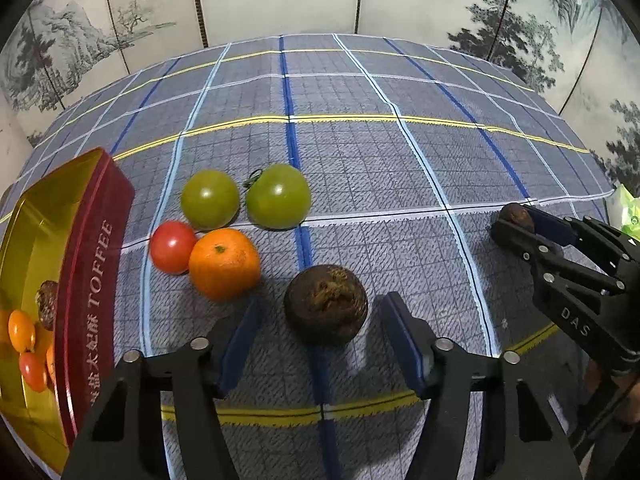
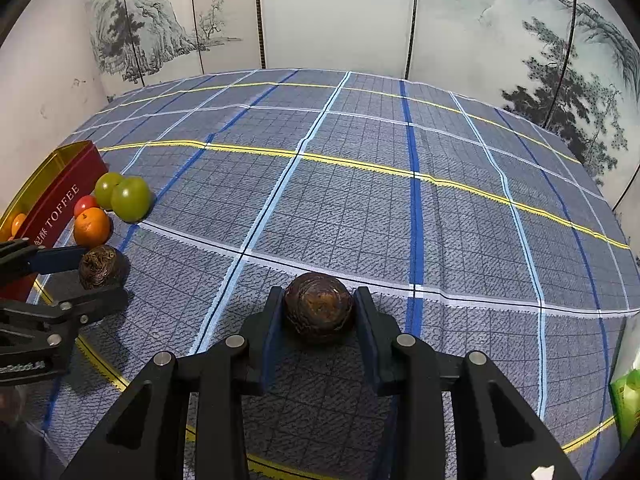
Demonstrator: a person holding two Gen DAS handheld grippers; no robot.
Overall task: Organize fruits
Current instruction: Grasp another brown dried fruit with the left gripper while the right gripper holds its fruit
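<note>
The left gripper (image 1: 320, 340) stands part open around a dark brown fruit (image 1: 326, 304) without touching it, at five o'clock from the orange (image 1: 224, 263), while the right gripper (image 2: 318, 312) clamps a second brown fruit (image 2: 319, 307) above the checked cloth (image 2: 360, 200).

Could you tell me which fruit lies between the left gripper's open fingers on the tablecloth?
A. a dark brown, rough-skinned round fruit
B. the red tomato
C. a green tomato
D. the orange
A: in the left wrist view the dark brown fruit sits between the left gripper pads with gaps either side, while the orange lies beyond them.
</note>
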